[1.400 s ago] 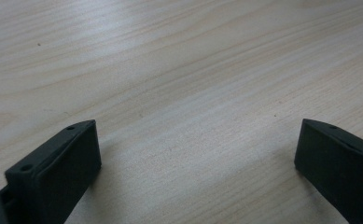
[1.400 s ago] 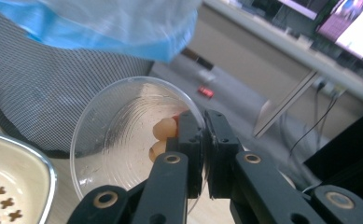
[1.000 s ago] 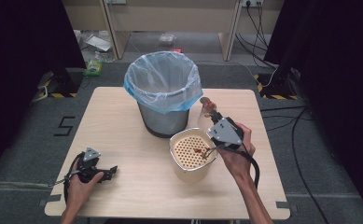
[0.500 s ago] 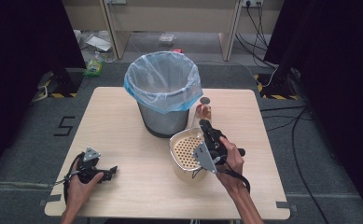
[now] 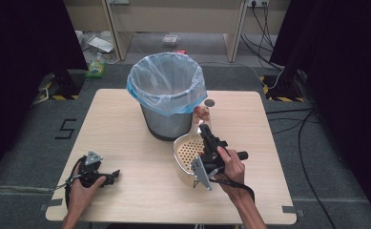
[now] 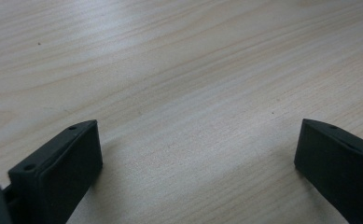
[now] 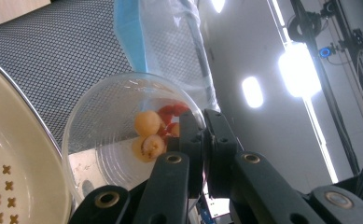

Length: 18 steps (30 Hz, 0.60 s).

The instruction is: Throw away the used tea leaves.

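Right gripper (image 5: 203, 125): clamped on the rim of a clear cup (image 7: 128, 130), holding it tilted between bin (image 5: 168, 98) and strainer (image 5: 189, 153).
Cup contents: a few fruit pieces (image 7: 147, 123) remain inside.
Progress: strainer looks empty; tipping the fruit out seems left.
Left gripper (image 5: 108, 175): spread, idle on the surface (image 6: 179, 70).

The bin (image 5: 168, 98) stands near the table's (image 5: 126, 119) far edge, at the middle. The colander (image 5: 187, 153) sits before it, toward the right. The cup (image 5: 201, 114) is between them, fruit (image 7: 147, 134) in it.
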Each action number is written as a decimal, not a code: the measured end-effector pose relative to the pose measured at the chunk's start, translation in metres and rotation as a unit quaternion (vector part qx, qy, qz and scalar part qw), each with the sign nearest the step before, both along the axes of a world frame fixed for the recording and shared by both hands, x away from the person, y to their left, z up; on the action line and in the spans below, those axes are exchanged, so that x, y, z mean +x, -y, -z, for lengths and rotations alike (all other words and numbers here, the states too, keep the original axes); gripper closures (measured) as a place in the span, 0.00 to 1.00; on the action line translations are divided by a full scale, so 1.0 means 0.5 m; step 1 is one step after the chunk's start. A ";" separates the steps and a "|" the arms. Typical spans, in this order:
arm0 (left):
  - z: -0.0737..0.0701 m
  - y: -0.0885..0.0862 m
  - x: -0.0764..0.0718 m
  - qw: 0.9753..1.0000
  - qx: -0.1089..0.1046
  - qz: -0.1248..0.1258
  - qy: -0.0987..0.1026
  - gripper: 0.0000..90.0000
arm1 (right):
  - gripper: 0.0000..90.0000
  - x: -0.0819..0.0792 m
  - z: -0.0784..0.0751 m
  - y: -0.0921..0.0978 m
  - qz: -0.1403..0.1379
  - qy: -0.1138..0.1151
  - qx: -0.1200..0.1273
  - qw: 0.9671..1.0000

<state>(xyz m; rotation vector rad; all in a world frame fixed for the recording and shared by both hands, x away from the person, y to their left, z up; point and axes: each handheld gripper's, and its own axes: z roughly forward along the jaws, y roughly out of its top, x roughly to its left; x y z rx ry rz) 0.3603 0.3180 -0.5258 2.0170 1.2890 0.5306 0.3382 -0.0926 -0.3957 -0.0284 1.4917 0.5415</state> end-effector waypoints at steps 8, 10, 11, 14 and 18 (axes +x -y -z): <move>0.000 0.000 0.000 1.000 0.000 0.000 0.000 0.00 | 0.97 -0.007 0.025 -0.013 0.007 0.028 -0.024 0.999; 0.000 0.000 0.000 1.000 0.001 0.001 0.000 0.00 | 0.97 -0.005 0.026 -0.012 0.011 0.027 -0.024 0.999; 0.000 0.000 0.000 1.000 0.001 0.001 0.000 0.00 | 0.97 -0.009 0.023 -0.011 0.012 0.033 -0.020 0.999; 0.000 0.000 0.000 1.000 0.001 0.001 -0.001 0.00 | 0.97 -0.002 0.023 -0.007 0.021 0.030 -0.017 0.999; 0.000 0.000 0.000 1.000 -0.001 0.000 -0.001 0.00 | 0.97 0.000 0.028 -0.006 0.028 0.045 -0.018 0.998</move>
